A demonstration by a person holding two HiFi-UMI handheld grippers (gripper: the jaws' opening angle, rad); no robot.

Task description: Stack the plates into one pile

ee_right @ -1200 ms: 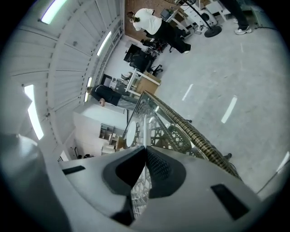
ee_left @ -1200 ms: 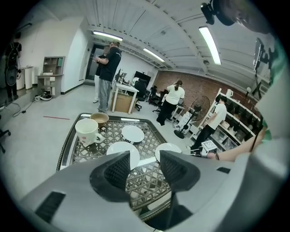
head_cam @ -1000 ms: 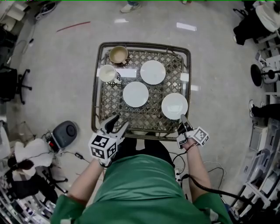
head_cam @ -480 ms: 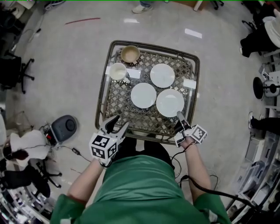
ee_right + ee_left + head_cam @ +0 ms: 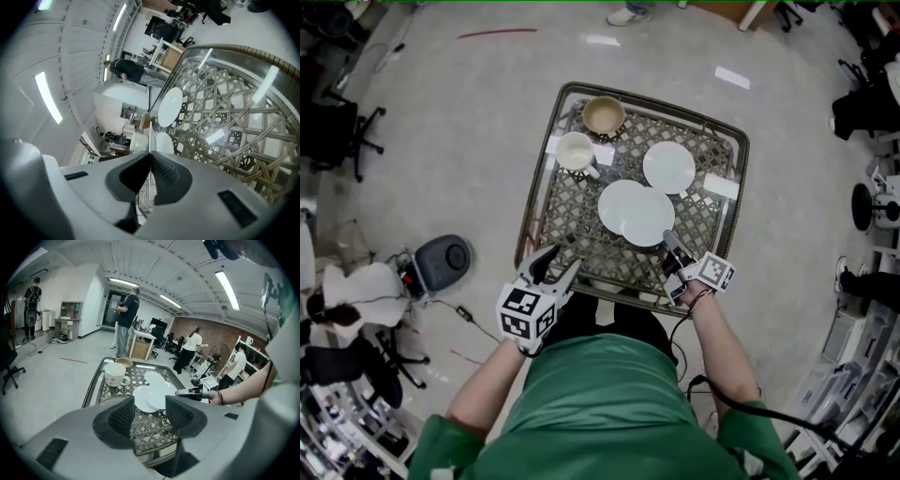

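Left gripper [image 5: 561, 260] stood jaws apart, empty, well nearer than middle plate [image 5: 614, 202] | right gripper [image 5: 666, 237] was clamped on held plate [image 5: 649, 217], which half-overlapped middle plate's right side | third plate [image 5: 668, 167] lay just beyond, apart | step: stacking second plate; next likely needed centring, lowering, release.

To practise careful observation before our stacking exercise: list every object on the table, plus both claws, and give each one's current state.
Left claw: open, empty.
Right claw: shut on near plate, at its rim.
Near plate: gripped, partly overlapping middle plate.
Middle plate: flat on table, partly covered.
Far plate: flat, apart, not stacked.
Cup: upright.
Bowl: upright; contents unclear.
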